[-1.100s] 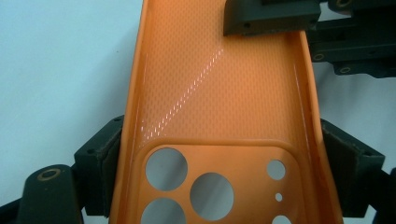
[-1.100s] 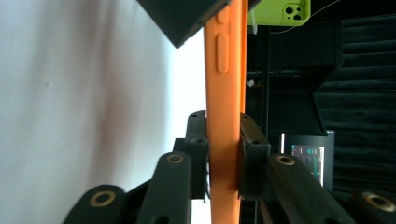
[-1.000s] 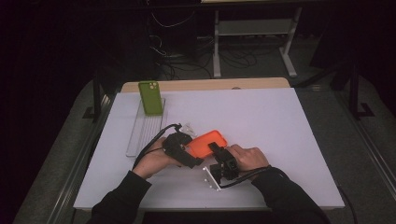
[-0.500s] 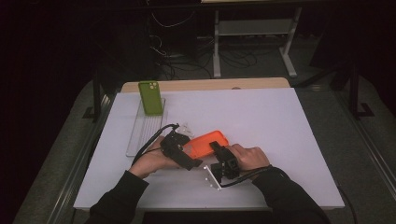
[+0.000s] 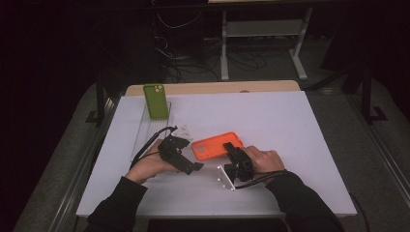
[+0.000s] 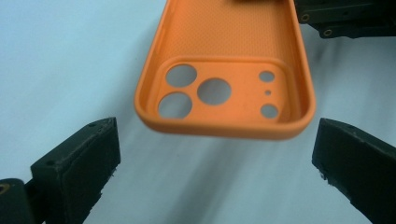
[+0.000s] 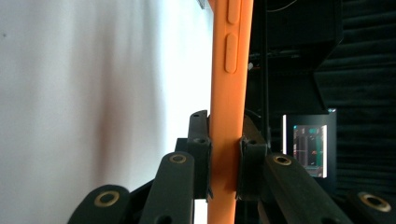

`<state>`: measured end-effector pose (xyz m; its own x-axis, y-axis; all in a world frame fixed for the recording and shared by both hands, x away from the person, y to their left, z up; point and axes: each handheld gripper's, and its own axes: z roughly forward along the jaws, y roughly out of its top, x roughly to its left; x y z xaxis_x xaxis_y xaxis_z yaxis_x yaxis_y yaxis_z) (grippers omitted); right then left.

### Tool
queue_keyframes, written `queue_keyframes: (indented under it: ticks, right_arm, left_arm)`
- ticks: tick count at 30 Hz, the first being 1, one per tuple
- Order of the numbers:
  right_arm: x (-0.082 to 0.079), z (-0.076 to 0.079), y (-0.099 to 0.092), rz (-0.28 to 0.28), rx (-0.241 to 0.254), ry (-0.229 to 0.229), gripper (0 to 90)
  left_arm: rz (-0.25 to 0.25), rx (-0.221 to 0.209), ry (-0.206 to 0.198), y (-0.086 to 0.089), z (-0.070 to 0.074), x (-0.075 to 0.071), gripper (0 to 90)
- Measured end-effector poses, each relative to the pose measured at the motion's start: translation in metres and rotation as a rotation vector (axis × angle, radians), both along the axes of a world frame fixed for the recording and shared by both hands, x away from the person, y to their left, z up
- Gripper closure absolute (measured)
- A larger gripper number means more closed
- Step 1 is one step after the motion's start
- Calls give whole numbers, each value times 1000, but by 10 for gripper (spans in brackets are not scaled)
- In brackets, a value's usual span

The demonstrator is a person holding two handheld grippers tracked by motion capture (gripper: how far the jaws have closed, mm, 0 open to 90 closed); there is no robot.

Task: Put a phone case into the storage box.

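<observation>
An orange phone case (image 5: pixel 212 147) is held just above the white table (image 5: pixel 290 125), near its front middle. My right gripper (image 5: pixel 232 149) is shut on the case's right end. In the right gripper view the jaws (image 7: pixel 225 158) pinch the case's side wall (image 7: pixel 231 70), seen edge-on with its button bumps. My left gripper (image 5: pixel 187 154) stands open at the case's left end. In the left gripper view the case (image 6: pixel 224 60) shows its hollow inside and camera cutouts, its end just beyond the wide-open gripper (image 6: pixel 215 163), touching neither jaw.
A green phone (image 5: pixel 155 100) stands upright at the far end of a clear stand (image 5: pixel 144 133) at the table's left. A small clear piece (image 5: pixel 183 130) lies beside the stand. A lit screen (image 7: pixel 308 144) glows in the dark background.
The left hand and its open gripper have drawn back slightly toward the left and front. The orange case and the right gripper have stayed put.
</observation>
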<state>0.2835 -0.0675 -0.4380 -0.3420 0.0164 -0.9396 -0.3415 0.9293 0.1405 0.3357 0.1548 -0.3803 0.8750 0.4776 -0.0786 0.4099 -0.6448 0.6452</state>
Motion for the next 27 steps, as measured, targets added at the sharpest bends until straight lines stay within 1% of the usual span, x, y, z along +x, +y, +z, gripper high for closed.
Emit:
queue_keyframes:
  ticks: [1, 2, 4, 6, 7, 9, 11, 12, 13, 14, 15, 18, 19, 20, 21, 22, 23, 25, 26, 27]
  right_arm:
    - [0, 1, -1, 1, 3, 6, 776]
    - [1, 1, -1, 2, 9, 4, 776]
    - [3, 1, -3, -3, 45, 24, 776]
    - [4, 3, -5, -9, 55, 43, 777]
    - [5, 3, -6, -11, 70, 55, 777]
    - [7, 3, -8, -20, 118, 84, 777]
    - [8, 5, -9, -36, 140, 99, 777]
    - [8, 5, -10, -51, 175, 131, 776]
    - [9, 7, -11, -54, 187, 143, 776]
    - [10, 8, -12, -54, 208, 152, 776]
    - [11, 10, -12, -59, 218, 174, 776]
    - [13, 14, -14, -68, 267, 223, 776]
    - [14, 15, -15, -75, 295, 241, 777]
    - [16, 17, -17, -69, 310, 250, 777]
    - [17, 18, -17, -75, 335, 264, 776]
    - [16, 19, -18, -99, 384, 316, 776]
    - [17, 19, -18, -103, 425, 342, 776]
    - [20, 22, -21, -112, 471, 391, 776]
    - [22, 23, -23, -110, 486, 401, 776]
    - [23, 24, -24, -120, 511, 425, 777]
  left_arm:
    - [-10, 2, -12, 1, 1, 1, 4]
    - [6, -5, -2, 1, 1, 0, 4]
    - [-7, 8, -18, 2, 2, 1, 4]
    - [-8, 9, -22, 3, 2, 1, 4]
    - [-6, 5, -22, 3, 2, 1, 4]
    - [-5, 2, -17, 3, 2, 1, 4]
    - [1, 0, -9, 3, 2, 1, 4]
    - [0, 3, -7, 3, 2, 1, 4]
    - [-8, 13, -9, 3, 2, 2, 4]
    - [-7, 13, -10, 3, 2, 2, 4]
    - [6, 2, -6, 2, 2, 1, 5]
    - [5, -10, -14, 2, 1, 1, 5]
    - [2, -9, -14, 2, 2, 2, 4]
    - [-8, 4, -15, 3, 2, 2, 5]
    - [-20, 17, -19, 4, 3, 3, 5]
    - [-18, 14, -17, 4, 3, 3, 5]
    - [-21, 14, -16, 4, 3, 3, 5]
    - [-18, 14, -11, 4, 2, 3, 5]
    - [-16, 11, -10, 3, 2, 3, 5]
    - [-9, 3, -7, 3, 2, 2, 5]
